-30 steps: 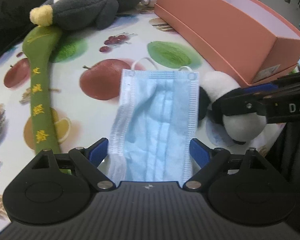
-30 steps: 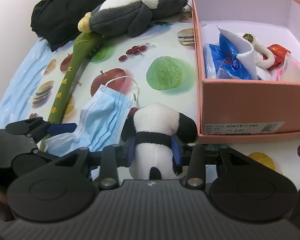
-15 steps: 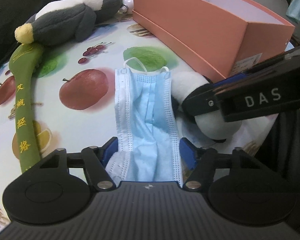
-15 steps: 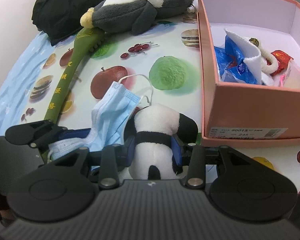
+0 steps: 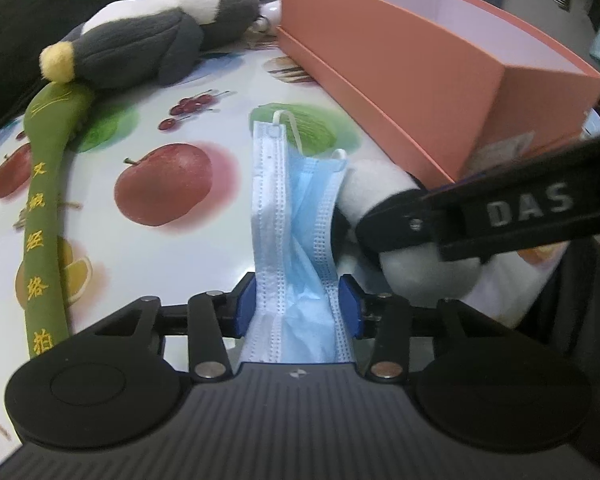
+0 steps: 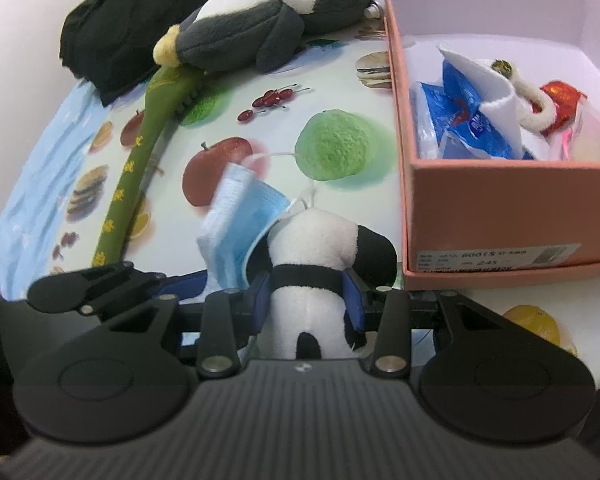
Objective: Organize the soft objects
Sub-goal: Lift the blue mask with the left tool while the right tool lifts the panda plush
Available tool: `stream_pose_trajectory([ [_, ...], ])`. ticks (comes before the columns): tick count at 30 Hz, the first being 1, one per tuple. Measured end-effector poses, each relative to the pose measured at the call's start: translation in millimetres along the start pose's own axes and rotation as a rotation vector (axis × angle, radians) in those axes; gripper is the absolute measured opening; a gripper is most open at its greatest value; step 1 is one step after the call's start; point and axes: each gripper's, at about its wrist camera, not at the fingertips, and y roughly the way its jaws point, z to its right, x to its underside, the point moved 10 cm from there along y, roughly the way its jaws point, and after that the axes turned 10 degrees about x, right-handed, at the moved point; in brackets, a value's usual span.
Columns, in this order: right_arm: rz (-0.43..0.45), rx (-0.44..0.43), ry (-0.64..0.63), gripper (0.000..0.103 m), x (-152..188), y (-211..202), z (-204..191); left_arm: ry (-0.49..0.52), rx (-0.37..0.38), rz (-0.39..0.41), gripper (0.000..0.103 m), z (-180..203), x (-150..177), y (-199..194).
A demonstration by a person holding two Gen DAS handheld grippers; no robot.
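While a fruit-printed tablecloth covers the whole work surface, the biggest thing on it is the salmon-pink cardboard box, which stands at the right with its lid off; its front wall carries a white sticker whose small print is too blurred to read surely. Inside lie blue plastic packets, a white cloth and a red foil wrapper. Behind, a black garment is heaped at the far edge, and a grey and white plush penguin lies on its side beside it. A long green fabric strip with yellow embroidered characters runs from the penguin's beak toward the near edge. The blue face mask, folded lengthwise into a narrow band, sits between the blue pads of the left gripper, whose jaws are closing and already press its sides. Just to its right, touching it, the small plush panda is clamped at the waist by the right gripper, just in front of the box; that gripper's arm reads "DAS" in grey letters in the left wrist view
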Motion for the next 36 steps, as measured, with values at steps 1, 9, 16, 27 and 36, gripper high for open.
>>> stream_pose_trajectory([
  [1, 0.0, -0.002, 0.008, 0.042, 0, -2, 2, -0.014, -0.008, 0.002, 0.044, -1, -1, 0],
  [9, 0.018, 0.0, 0.014, 0.041, 0, -14, 7, -0.092, -0.03, 0.01, 0.024, -12, -5, -1],
  [16, 0.041, 0.007, -0.014, 0.041, 2, -26, 3, -0.183, -0.037, 0.013, 0.022, -19, -5, -7],
  [27, 0.102, 0.006, -0.022, 0.041, -8, -56, 1, -0.281, -0.01, 0.066, 0.022, -21, -9, -48],
  [36, 0.164, -0.007, -0.033, 0.041, -22, -88, -4, -0.287, 0.008, 0.134, 0.022, -12, -34, -90],
])
